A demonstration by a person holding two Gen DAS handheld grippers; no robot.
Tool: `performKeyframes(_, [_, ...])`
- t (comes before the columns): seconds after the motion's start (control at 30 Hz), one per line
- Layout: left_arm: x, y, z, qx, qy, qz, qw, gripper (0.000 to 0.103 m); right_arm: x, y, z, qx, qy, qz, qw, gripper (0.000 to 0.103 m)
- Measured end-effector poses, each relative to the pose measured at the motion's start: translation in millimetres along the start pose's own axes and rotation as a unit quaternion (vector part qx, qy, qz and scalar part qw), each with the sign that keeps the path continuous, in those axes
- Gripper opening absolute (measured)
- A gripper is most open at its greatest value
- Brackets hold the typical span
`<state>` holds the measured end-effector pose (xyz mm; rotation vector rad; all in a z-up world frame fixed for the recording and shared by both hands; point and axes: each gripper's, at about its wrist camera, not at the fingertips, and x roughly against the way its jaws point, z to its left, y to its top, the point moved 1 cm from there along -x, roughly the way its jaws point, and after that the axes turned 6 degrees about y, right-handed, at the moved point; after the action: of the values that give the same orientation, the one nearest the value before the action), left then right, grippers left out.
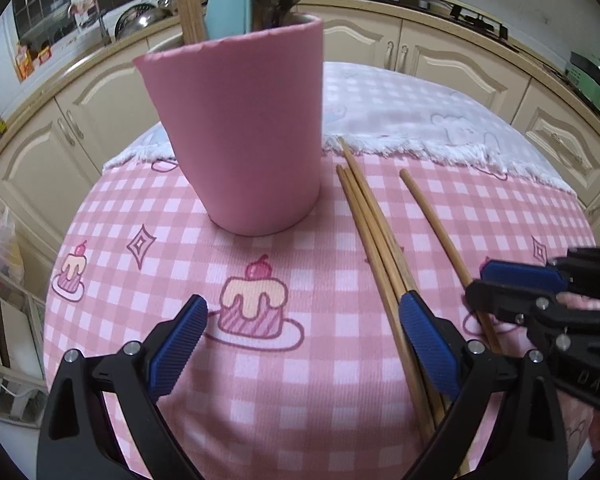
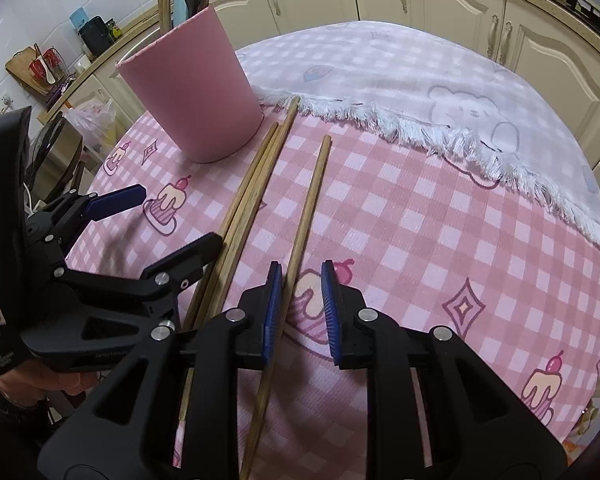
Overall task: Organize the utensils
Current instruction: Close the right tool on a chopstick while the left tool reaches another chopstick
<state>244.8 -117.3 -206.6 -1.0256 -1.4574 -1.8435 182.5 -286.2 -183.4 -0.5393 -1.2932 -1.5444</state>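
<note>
The right gripper (image 2: 300,304), fingers narrowly parted around the lone chopstick (image 2: 312,200) mid-worktop (not yet pinched), should close squarely before lifting toward the pink cup (image 2: 192,92), while the left gripper (image 1: 300,344) gapes wide, empty

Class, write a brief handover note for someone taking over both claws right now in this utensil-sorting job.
Left claw: open, empty, low over the cloth beside the three bunched chopsticks.
Right claw: jaws narrow, straddling the single chopstick; only one pad seems to touch it, not gripped.
Pink cup: upright, already holding chopsticks, a blue handle and metal utensils.
Left: four chopsticks on the table go into the cup.
</note>
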Motion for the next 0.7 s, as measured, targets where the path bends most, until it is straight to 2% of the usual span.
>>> performKeyframes(0.13, [-4.0, 2.6, 2.7, 0.014, -0.005, 0.008, 0.9999, 0.095, -0.2, 0.2, -0.5, -0.003, -0.002, 0.001, 1.0, 0.021])
performKeyframes(0.37, [-12.1, 12.8, 3.0, 0.035, -0.006, 0.019, 0.9992, 0.087, -1.2, 1.2, 0.6, -0.006, -0.008, 0.002, 1.0, 0.021])
performKeyframes(0.4, [-13.2, 13.4, 1.9, 0.031, 0.006, 0.019, 0.9993, 0.081, -1.1, 1.3, 0.8, -0.006, -0.008, 0.002, 1.0, 0.021])
performKeyframes(0.47, [-13.5, 13.8, -2.4, 0.024, 0.013, 0.013, 0.9995, 0.077, -0.8, 0.9, 1.1, -0.007, -0.01, 0.003, 1.0, 0.021])
performKeyframes(0.53, [-11.3, 13.9, -4.0, 0.021, 0.007, 0.012, 0.9997, 0.066, -0.6, 0.7, 0.9, -0.008, -0.01, 0.003, 1.0, 0.021])
performKeyframes(0.7, [-13.8, 24.6, -6.1, -0.004, -0.017, 0.022, 0.9996, 0.053, -5.2, 9.8, 0.1, -0.013, -0.017, 0.008, 1.0, 0.021])
